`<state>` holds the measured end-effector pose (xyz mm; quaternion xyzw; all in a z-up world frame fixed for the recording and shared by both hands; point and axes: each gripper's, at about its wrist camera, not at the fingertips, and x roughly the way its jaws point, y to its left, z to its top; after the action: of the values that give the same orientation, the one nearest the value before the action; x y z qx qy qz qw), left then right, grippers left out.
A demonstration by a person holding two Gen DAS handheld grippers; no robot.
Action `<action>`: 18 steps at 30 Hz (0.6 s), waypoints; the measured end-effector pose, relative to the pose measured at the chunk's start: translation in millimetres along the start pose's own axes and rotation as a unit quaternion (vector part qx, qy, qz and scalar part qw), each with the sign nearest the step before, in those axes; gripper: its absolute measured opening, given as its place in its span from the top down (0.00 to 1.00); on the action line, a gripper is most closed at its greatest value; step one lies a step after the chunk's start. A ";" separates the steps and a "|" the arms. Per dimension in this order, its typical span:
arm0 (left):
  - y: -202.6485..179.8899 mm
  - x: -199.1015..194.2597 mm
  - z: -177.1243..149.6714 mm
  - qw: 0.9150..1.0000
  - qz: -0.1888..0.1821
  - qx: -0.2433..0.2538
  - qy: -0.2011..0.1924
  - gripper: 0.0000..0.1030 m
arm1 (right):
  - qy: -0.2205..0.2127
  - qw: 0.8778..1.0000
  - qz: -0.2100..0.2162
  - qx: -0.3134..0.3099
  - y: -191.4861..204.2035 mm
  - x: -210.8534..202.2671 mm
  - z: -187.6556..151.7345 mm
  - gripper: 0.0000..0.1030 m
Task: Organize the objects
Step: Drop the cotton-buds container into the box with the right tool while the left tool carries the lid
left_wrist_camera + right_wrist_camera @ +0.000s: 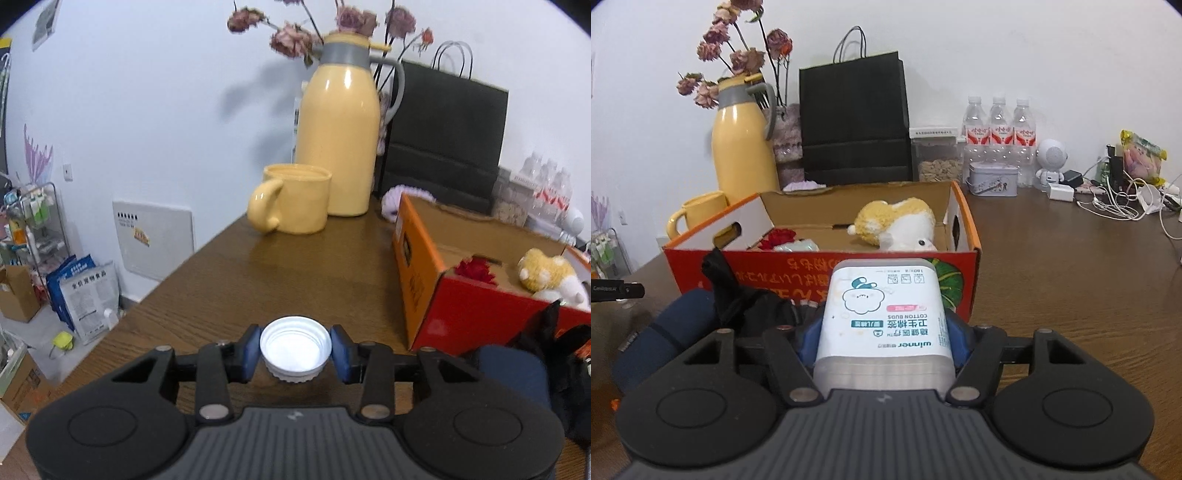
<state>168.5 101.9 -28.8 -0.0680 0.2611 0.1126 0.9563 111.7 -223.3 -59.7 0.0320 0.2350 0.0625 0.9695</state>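
Mug (293,201): standing upright near the desk's far left edge, handle turned toward the camera, touching or just in front of the flask.
Flask (338,136): standing tall and yellow at the far edge of the desk (229,280), grey collar and handle, dried flowers (291,38) rising behind it.
Left gripper (295,350): clamping a white cap (294,347) between both blue pads, open side of the cap facing up; hovering over or resting on the desk near its front edge, cannot tell which.
Folded dark cloth (676,325): lying at the box's near left corner, partly hidden by black fabric.
Cardboard box (820,275): sitting open on the desk, orange-red outside with print reading upside down; right of the left gripper, directly ahead of the right one.
Box contents: red flower (777,236) lying in the near left corner; yellow-and-white plush toy (897,225) lying toward the right wall.
Right gripper (882,343): gripping a cotton-bud container (882,317) on both sides, label upside down, held just in front of the box's near wall, outside the box.
Black paper bag (855,122): standing against the wall behind the box.
Water bottles (997,136): standing in a row of three along the far edge, right of the bag.
Cables (1119,206): tangling at the far right corner.
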 end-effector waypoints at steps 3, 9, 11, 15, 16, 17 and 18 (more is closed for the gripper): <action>-6.3 -10.9 5.4 1.000 -0.017 0.002 -0.014 0.62 | -0.007 1.000 0.006 -0.003 1.2 -6.7 3.9 0.36; -33.4 -34.6 19.9 0.997 -0.059 0.010 -0.043 0.62 | -0.033 0.999 0.018 -0.010 6.5 -17.7 21.3 0.36; -44.3 -41.3 26.4 0.996 -0.077 0.013 -0.053 0.62 | -0.039 0.999 0.021 -0.014 9.3 -17.5 29.3 0.36; -67.6 -48.0 39.6 0.992 -0.102 0.024 -0.067 0.62 | -0.051 0.998 0.025 -0.022 13.9 -14.4 41.7 0.36; -73.6 -48.3 42.8 0.991 -0.107 0.029 -0.070 0.62 | -0.053 0.998 0.027 -0.024 15.0 -13.3 44.3 0.36; -79.6 -48.1 45.6 0.991 -0.110 0.033 -0.072 0.62 | -0.056 0.998 0.029 -0.026 16.2 -11.7 47.3 0.36; -85.6 -47.5 48.8 0.990 -0.113 0.037 -0.074 0.62 | -0.058 0.997 0.031 -0.029 17.6 -9.8 50.3 0.36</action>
<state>173.8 19.9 43.5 -0.0533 0.1846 -0.0010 0.9814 124.3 -209.0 -9.0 0.0145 0.1752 0.0970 0.9796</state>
